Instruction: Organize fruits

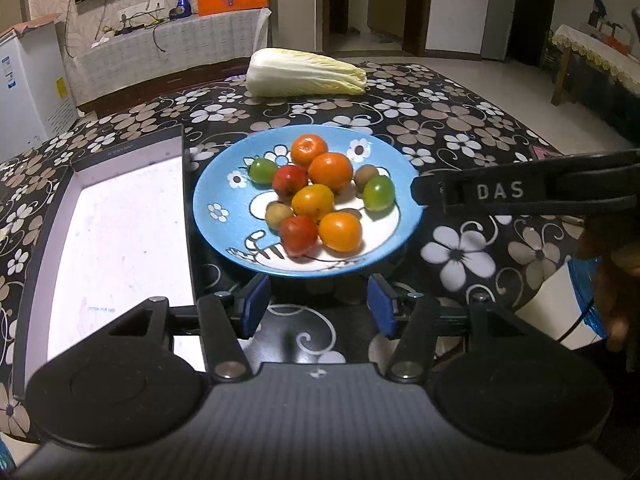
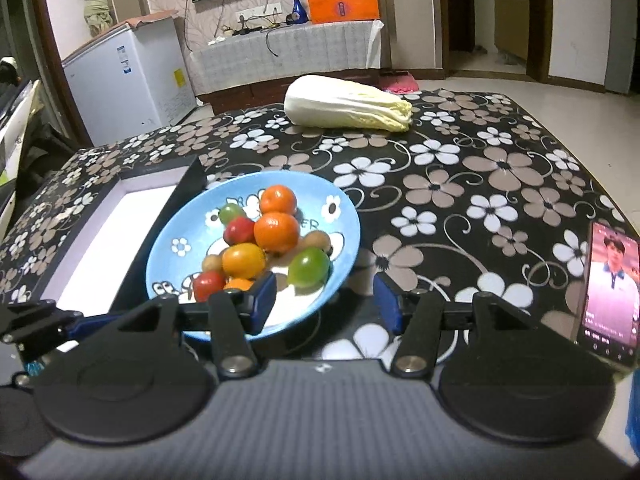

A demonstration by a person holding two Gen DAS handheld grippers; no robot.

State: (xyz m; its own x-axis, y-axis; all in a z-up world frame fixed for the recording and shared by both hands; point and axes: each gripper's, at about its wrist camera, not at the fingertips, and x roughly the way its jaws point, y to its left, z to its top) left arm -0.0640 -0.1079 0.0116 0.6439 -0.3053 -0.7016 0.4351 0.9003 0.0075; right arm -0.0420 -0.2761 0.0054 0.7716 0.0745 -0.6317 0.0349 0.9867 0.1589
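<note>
A blue flowered plate holds several small fruits: orange tangerines, red ones, green ones and brown ones. My left gripper is open and empty just in front of the plate's near rim. My right gripper is open and empty at the plate's near right rim, its left finger over the rim close to a green fruit. The right gripper also shows from the side in the left wrist view. A shallow white-lined box lies left of the plate.
A napa cabbage lies at the table's far side, also in the right wrist view. A lit phone lies at the right. The table has a black flowered cloth. A white freezer stands beyond the table's left.
</note>
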